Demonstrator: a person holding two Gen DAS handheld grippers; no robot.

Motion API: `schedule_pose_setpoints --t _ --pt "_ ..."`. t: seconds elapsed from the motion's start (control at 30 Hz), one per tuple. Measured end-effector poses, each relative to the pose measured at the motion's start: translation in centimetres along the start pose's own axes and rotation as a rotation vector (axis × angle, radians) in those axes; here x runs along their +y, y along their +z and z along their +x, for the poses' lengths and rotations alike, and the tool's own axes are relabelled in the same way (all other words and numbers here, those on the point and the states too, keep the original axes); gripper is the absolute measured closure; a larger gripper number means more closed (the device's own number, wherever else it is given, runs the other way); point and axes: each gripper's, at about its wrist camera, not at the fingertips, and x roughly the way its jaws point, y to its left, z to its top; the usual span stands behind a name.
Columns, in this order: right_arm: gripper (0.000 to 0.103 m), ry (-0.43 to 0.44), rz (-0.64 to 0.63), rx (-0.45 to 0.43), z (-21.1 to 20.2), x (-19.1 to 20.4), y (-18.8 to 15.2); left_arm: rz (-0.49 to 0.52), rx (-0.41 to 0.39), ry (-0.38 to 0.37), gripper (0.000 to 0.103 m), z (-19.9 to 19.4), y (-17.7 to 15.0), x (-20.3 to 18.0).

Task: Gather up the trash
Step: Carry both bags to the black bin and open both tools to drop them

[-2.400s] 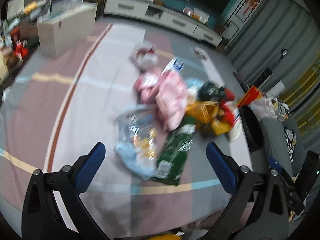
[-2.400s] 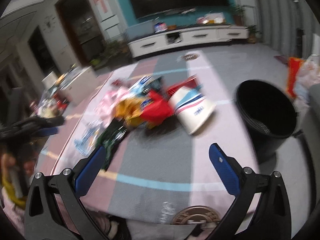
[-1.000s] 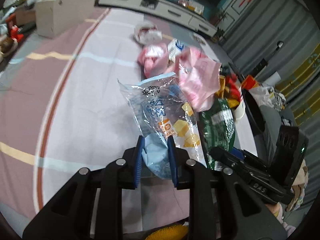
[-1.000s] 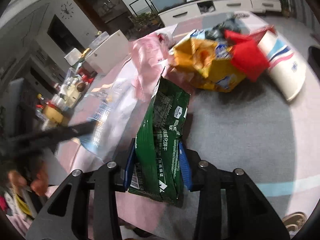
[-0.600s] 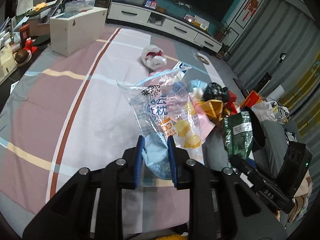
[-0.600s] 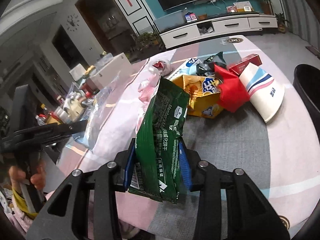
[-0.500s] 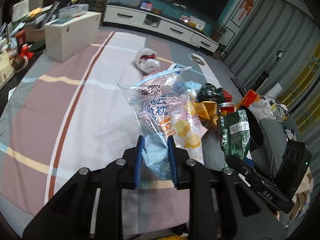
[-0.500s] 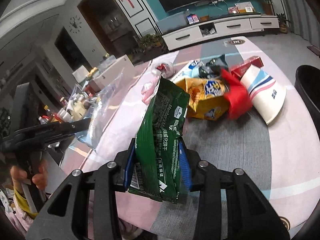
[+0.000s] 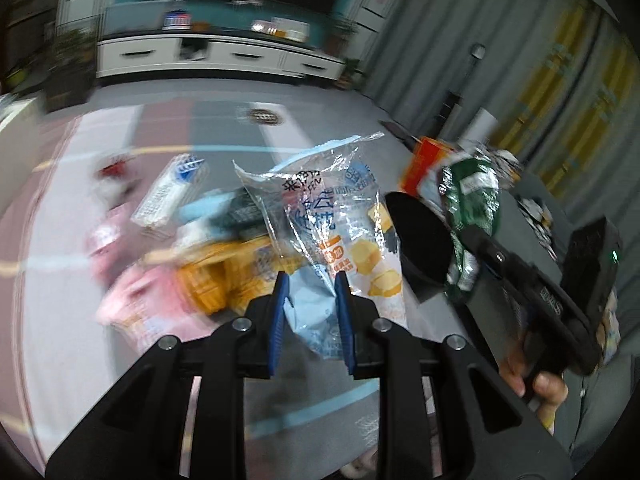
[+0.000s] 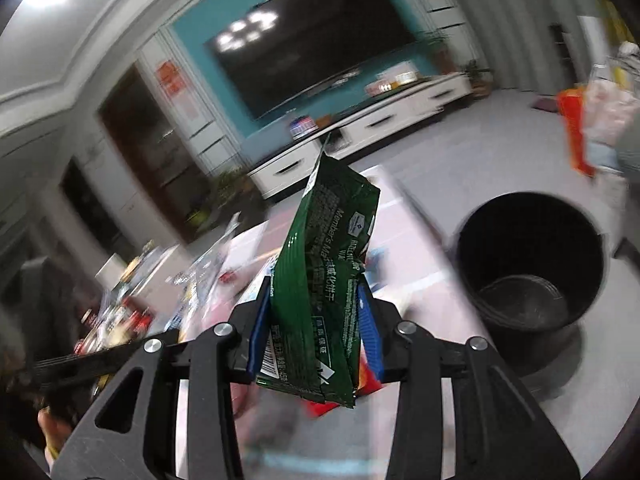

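Trash in the left hand-held gripper: a clear snack bag (image 9: 332,236) with blue print and pictures of yellow cakes — its light-blue lower end is pinched between the nearly closed blue pads (image 9: 277,316) of the left hand-held gripper (image 9: 309,322), and it stands up and away from them.
Trash in the right hand-held gripper: a green foil packet (image 10: 324,292) clamped at its lower part between the pads of the right hand-held gripper (image 10: 314,330), jaws part closed on it, top end pointing up.
Same packet from the left wrist: the green packet (image 9: 472,208) is held up beside the rim of the black bin (image 9: 416,236).
Bin: a black round bin (image 10: 528,264) stands on the floor, right of the green packet, open top showing a dark inside.
Remaining trash: a blurred heap on the striped rug (image 9: 56,280) — a pink wrapper (image 9: 148,296), an orange bag (image 9: 224,276), a white and blue pack (image 9: 172,190).
Person: a hand (image 9: 536,384) grips the right tool's handle.
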Motion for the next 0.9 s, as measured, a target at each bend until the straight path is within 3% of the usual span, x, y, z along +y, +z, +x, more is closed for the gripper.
schedule_pose_setpoints --t 0.17,0.3,0.5,0.67,0.73,0.77,0.9 --pt "0.063 -0.163 0.071 -0.045 -0.2 -5.6 2.8 0.1 0.039 -0.069 0.078 5.6 3.3 -6.1" --pt "0.063 -0.291 0.11 -0.046 0.1 -10.0 3.0 0.161 0.089 -0.076 0.078 11.2 5.3 -10.2" --pt "0.06 -0.348 0.181 0.011 1.7 -15.0 2.1 0.223 0.175 -0.059 0.078 19.0 6.3 -13.8" --pt "0.057 -0.391 0.204 0.068 3.6 -16.9 2.3 0.237 0.228 -0.008 0.077 23.7 6.6 -14.5" --pt "0.043 -0.403 0.216 0.075 3.8 -17.5 2.3 0.238 0.242 0.008 0.071 25.1 6.7 -14.5" --pt "0.039 -0.413 0.226 0.077 3.9 -17.9 2.3 0.232 0.248 0.009 0.06 25.4 6.6 -14.7" --pt "0.036 -0.406 0.266 0.075 3.6 -18.3 2.4 0.23 0.232 0.006 0.048 25.5 7.1 -15.0"
